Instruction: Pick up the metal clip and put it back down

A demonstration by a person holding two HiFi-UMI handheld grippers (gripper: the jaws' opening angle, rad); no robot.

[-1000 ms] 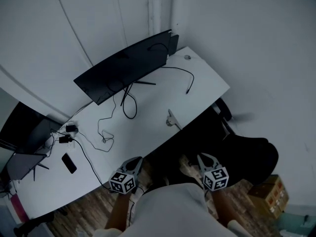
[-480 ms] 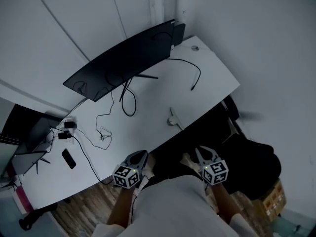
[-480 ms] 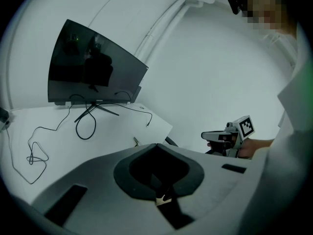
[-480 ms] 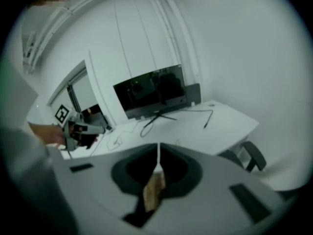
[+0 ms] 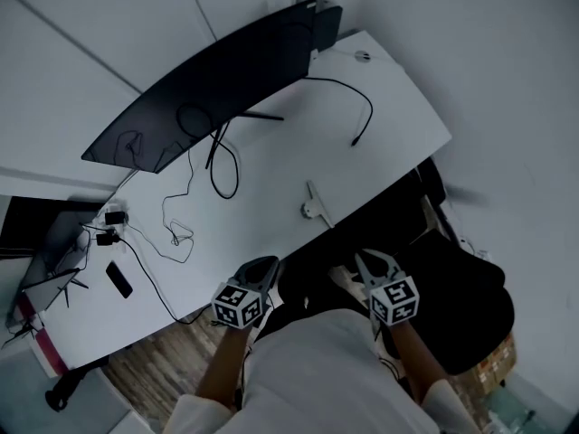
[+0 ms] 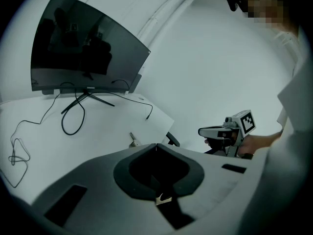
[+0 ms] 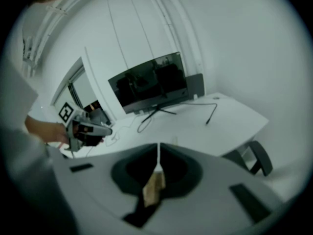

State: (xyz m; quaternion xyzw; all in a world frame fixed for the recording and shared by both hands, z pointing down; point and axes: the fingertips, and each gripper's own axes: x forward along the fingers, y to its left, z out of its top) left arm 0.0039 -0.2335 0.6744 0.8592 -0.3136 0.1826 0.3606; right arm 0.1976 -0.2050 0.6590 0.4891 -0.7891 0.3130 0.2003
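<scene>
The metal clip (image 5: 312, 204) lies flat on the white desk (image 5: 398, 125), close to its front edge; it also shows small in the left gripper view as the clip (image 6: 132, 140). My left gripper (image 5: 264, 262) is held low in front of the desk edge, near the person's body, jaws shut and empty. My right gripper (image 5: 373, 259) is beside it, over the dark chair, also shut with nothing in it. In each gripper view the jaws meet in a thin line: left gripper (image 6: 156, 145), right gripper (image 7: 158, 146). Both are well short of the clip.
A curved dark monitor (image 5: 199, 89) stands at the back of the desk. Black cable loops (image 5: 222, 165) and a loose cable (image 5: 357, 120) lie behind the clip. A phone (image 5: 118, 278) and chargers (image 5: 110, 229) sit at the left end. A black chair (image 5: 461, 297) is to the right.
The head view has swung, so the desk and monitor sit further up and left. Both grippers have stayed shut near the body. The clip has not moved on the desk.
</scene>
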